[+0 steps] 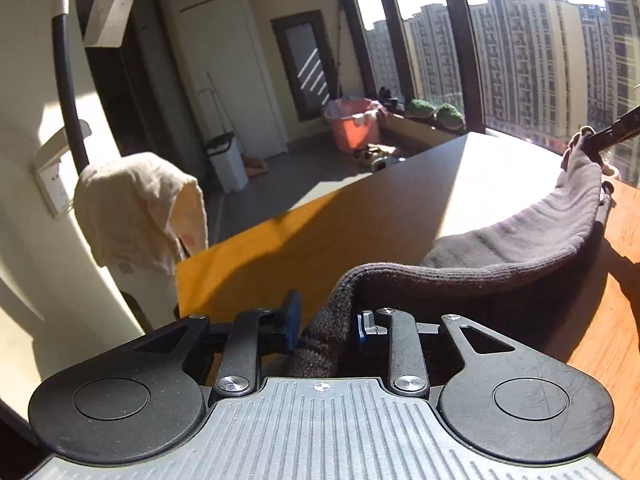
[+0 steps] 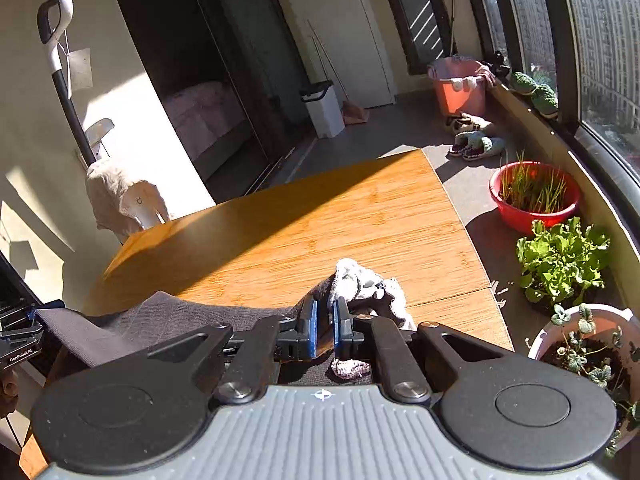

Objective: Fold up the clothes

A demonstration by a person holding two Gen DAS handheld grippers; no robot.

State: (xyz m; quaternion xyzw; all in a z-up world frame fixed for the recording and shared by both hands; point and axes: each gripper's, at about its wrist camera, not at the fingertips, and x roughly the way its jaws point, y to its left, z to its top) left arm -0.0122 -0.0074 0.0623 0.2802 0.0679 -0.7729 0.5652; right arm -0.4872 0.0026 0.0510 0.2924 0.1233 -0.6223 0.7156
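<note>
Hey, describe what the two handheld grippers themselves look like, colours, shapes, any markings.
Both match. The left gripper and right gripper each have a grey ribbed body with a small white crosshair mark, two round black discs at the sides, black linkage arms on silver pivot screws, and blue-faced finger pads. In the right wrist view the left gripper carries a small white "GenRoboAI" label.

Sock (image 1: 520, 240) end hidden between fingers (image 1: 290, 316)

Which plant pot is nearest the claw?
The white pot with small dark leaves, at bottom right beside the right claw. The red bowl of grass sits farther away.
</note>
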